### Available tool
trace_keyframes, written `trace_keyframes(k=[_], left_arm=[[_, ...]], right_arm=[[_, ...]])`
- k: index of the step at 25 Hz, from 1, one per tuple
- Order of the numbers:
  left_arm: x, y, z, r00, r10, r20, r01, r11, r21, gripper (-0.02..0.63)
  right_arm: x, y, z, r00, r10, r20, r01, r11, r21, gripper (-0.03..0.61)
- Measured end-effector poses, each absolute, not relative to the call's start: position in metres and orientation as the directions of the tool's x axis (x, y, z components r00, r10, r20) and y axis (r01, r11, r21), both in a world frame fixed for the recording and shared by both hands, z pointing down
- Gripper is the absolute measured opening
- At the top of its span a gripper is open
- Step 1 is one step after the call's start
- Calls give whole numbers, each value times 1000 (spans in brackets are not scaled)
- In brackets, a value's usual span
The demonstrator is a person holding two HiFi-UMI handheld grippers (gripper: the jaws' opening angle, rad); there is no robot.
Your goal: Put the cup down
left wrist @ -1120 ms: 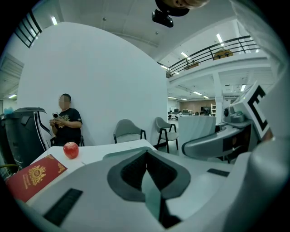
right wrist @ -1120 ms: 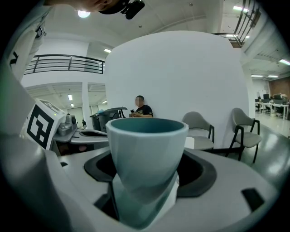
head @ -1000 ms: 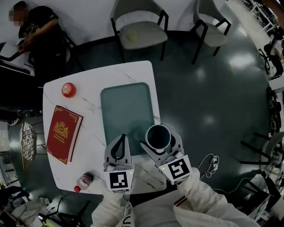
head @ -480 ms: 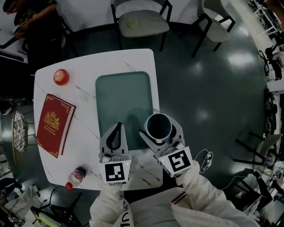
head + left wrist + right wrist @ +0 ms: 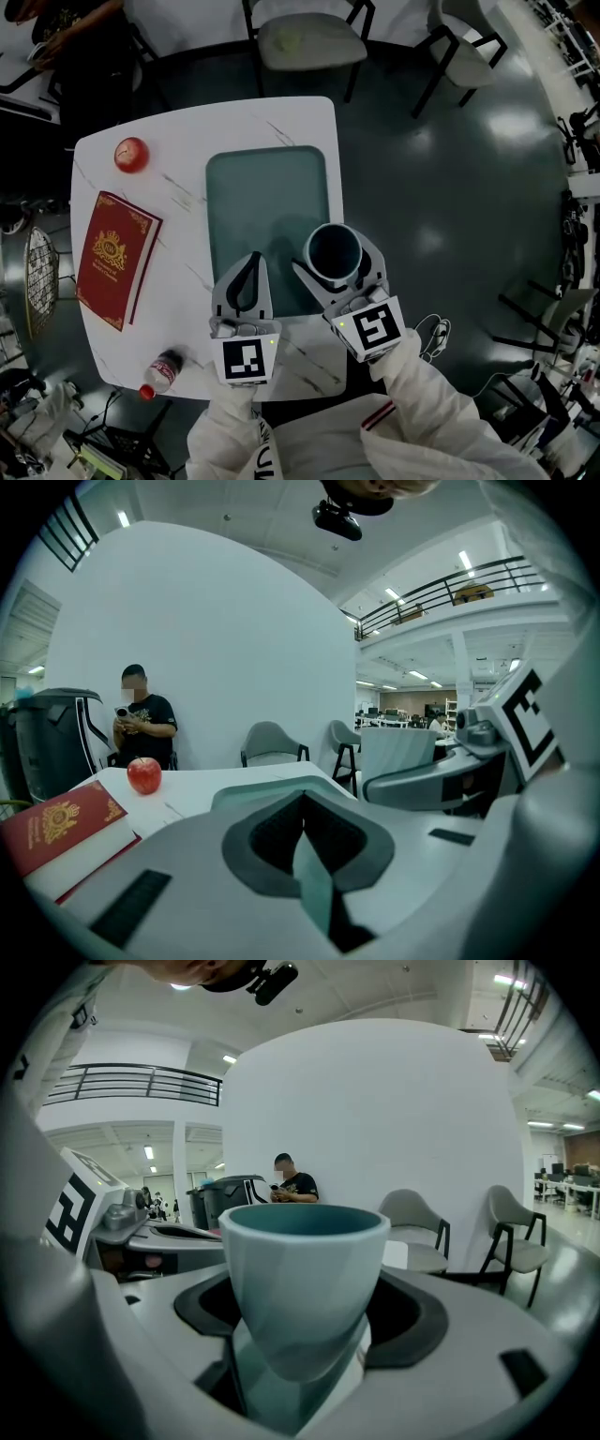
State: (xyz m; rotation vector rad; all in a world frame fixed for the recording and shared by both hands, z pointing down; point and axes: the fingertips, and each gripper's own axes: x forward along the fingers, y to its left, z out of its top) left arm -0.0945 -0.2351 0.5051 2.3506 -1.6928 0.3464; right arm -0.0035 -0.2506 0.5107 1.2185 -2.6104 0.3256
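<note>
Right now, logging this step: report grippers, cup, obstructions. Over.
Right gripper shut on pale teal faceted cup, upright, over right edge of dark teal tray. Left gripper shut, empty. Tray bare; nothing in the way.

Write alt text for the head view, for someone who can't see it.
Seen from above, the right gripper holds an upright cup over the near right corner of a teal tray on a white table, with the left gripper shut and empty beside it. A red book, an apple and a bottle lie on the table's left side.
</note>
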Motion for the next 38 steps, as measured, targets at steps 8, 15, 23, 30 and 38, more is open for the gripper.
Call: trace_keyframes(k=[8,15,23,30,38], left_arm=[[-95,-242,512,305,-894,328,-951,-306,50,11],[-93,-250,515,302,-893,334,-952,-302,52,11],[-92,-259,526,297,-885,358,-953,-298,53,11],[-89,-268,533,301,-883,361,-952,-301,56,11],[-93,-273,538,293,-878,377,-955,-291,64,11]], right_arm=[[-9,-271,512,-632,-718,293,-766,636,-94,377],[-8,-294,511,-631,-725,275,-767,637,-81,377],[-20,-318,509,-662,-705,256,-739,671,-64,377],[-22,-341,514,-664,-706,248,-732,681,-23,377],[-27,-366,521,-663,-702,260,-725,689,12,377]])
